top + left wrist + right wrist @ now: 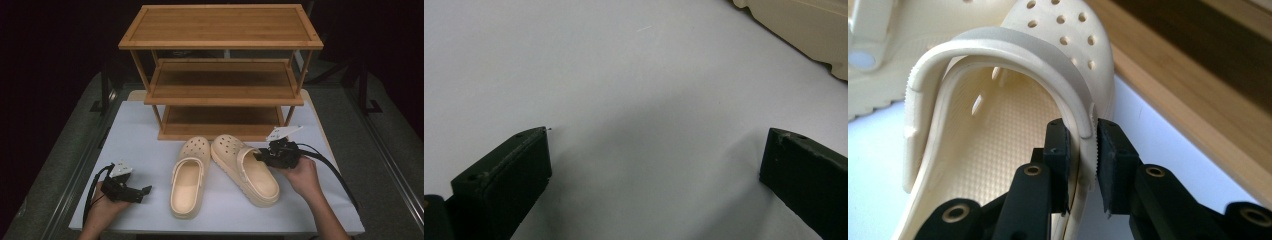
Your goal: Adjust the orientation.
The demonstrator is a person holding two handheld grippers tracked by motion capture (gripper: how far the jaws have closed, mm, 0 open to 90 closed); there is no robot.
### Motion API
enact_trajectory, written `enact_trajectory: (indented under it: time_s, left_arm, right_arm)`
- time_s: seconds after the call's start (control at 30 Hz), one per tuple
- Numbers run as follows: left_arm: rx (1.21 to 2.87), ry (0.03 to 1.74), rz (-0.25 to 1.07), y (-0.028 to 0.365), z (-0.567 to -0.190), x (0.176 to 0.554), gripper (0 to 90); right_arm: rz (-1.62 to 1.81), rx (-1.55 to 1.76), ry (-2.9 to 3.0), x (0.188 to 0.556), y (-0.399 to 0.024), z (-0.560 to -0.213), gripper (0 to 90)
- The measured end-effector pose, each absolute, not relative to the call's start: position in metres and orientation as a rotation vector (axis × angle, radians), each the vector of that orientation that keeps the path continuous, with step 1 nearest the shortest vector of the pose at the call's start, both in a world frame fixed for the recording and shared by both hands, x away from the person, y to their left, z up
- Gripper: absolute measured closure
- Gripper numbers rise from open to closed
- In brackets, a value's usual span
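Note:
Two cream clogs lie side by side on the white table [135,135], toes toward the rack. The left clog [189,177] lies free. My right gripper [261,156] is shut on the right clog [257,184], at its right side wall. In the right gripper view the jaws [1082,150] pinch that clog's rim [998,130] just where the strap [1013,47] meets it. My left gripper [144,192] rests low at the table's front left, apart from the shoes. Its jaws [656,150] stand wide open over bare table, with a clog's sole edge [804,25] at the top right.
A wooden three-shelf rack [220,25] stands at the back of the table, its bottom shelf [220,131] just behind the clogs' toes. The rack's lower board [1198,85] runs close beside the held clog. A black cable [335,172] trails from the right gripper.

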State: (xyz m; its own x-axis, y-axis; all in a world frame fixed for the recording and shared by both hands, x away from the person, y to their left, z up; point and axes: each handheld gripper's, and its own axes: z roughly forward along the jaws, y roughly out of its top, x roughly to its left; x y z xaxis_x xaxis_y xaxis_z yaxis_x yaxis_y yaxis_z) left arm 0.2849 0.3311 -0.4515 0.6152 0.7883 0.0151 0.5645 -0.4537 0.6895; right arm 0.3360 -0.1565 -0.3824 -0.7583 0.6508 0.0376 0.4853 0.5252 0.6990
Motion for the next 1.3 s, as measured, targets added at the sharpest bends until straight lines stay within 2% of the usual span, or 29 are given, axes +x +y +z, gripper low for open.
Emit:
enact_trajectory:
  time_s: [0.1,0.27,0.37,0.57,0.8,0.83,1.3]
  left_arm:
    - [2.186,1.058,0.444,0.331,-0.451,0.285,0.0]
    - [2.185,1.058,0.442,0.331,-0.452,0.285,0.0]
    - [2.184,1.058,0.442,0.331,-0.452,0.285,0.0]
    - [2.186,1.059,0.442,0.331,-0.452,0.285,0.0]
    - [2.185,1.059,0.442,0.331,-0.452,0.285,0.0]
    - [2.186,1.060,0.441,0.331,-0.452,0.285,0.0]
    - [2.186,1.060,0.441,0.331,-0.452,0.285,0.0]
  right_arm:
    - [1.070,0.957,2.543,0.335,-0.157,-0.384,74.1]
    - [1.100,0.981,2.561,0.335,-0.164,-0.383,62.8]
    - [1.140,0.976,2.542,0.332,-0.170,-0.380,62.9]
    - [1.217,1.019,2.496,0.320,-0.198,-0.382,73.6]
    - [1.231,1.074,2.482,0.311,-0.226,-0.405,85.1]
    - [1.243,1.084,2.481,0.310,-0.232,-0.412,88.9]
    - [1.245,1.057,2.584,0.312,-0.219,-0.436,89.3]
